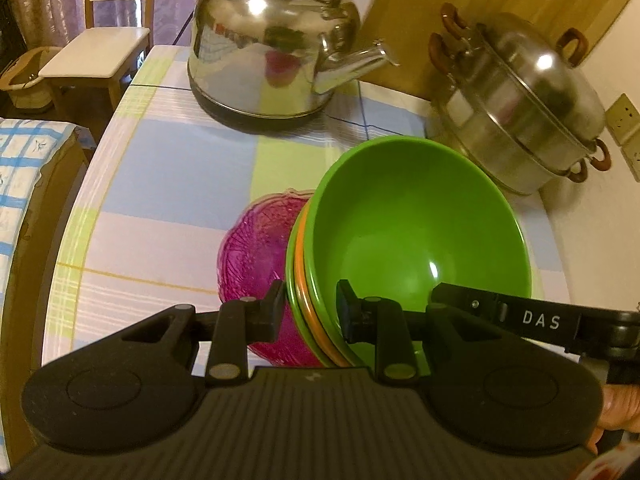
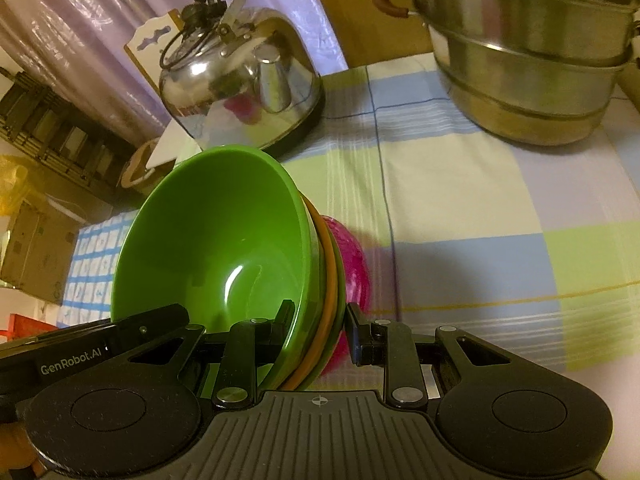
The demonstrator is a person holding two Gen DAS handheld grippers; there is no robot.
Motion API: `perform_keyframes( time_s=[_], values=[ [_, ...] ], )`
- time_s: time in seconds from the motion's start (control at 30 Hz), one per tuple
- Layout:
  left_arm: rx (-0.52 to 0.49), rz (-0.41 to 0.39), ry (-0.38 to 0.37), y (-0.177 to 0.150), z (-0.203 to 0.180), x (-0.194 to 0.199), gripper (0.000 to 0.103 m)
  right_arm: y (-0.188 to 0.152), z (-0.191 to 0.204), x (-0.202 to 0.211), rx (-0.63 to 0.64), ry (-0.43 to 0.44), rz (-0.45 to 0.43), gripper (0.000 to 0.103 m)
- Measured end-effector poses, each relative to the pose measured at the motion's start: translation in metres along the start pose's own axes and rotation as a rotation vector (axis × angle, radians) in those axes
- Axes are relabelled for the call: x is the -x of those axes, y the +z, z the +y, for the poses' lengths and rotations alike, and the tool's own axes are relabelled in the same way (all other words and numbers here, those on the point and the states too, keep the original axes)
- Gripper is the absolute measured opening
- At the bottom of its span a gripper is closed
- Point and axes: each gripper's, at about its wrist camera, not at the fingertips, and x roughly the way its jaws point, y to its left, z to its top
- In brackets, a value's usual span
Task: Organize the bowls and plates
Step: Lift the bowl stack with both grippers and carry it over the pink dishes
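Bowls nested in a stack (image 1: pixel 420 224) fill the middle of both wrist views, tilted up on edge above the checked tablecloth (image 1: pixel 168 168); a green bowl (image 2: pixel 216 240) faces outward on top, with an orange rim (image 2: pixel 326 292) and another green rim showing behind it, and a pink translucent bowl (image 1: pixel 256 248) at the back of the stack. In the left wrist view the left gripper (image 1: pixel 312 312) sits at lower centre, its jaws clamped across the stacked rims; in the right wrist view the right gripper (image 2: pixel 320 328) at lower centre is likewise closed over the rims from the opposite side, one finger inside the green bowl and one just behind the stack. Each view catches the other gripper's black arm reaching in from the frame edge beside the bowl; a steel kettle (image 1: pixel 272 40) stands in the upper middle of the left view; a lidded steel steamer pot (image 1: pixel 520 108) stands at upper right; a white chair (image 1: pixel 100 40) shows at upper left, past the table edge.
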Motion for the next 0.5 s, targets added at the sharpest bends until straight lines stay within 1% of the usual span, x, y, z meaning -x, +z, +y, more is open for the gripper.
perform_keyframes(
  time_s=[0.23, 0.5],
  values=[
    [0.000, 0.015, 0.019, 0.008, 0.012, -0.020, 0.024, 0.007, -0.002, -0.028, -0.016, 0.011, 0.020, 0.027],
    [0.010, 0.036, 0.028, 0.009, 0.021, -0.043, 0.024, 0.009, -0.009, -0.053, -0.035, 0.016, 0.041, 0.027]
  ],
)
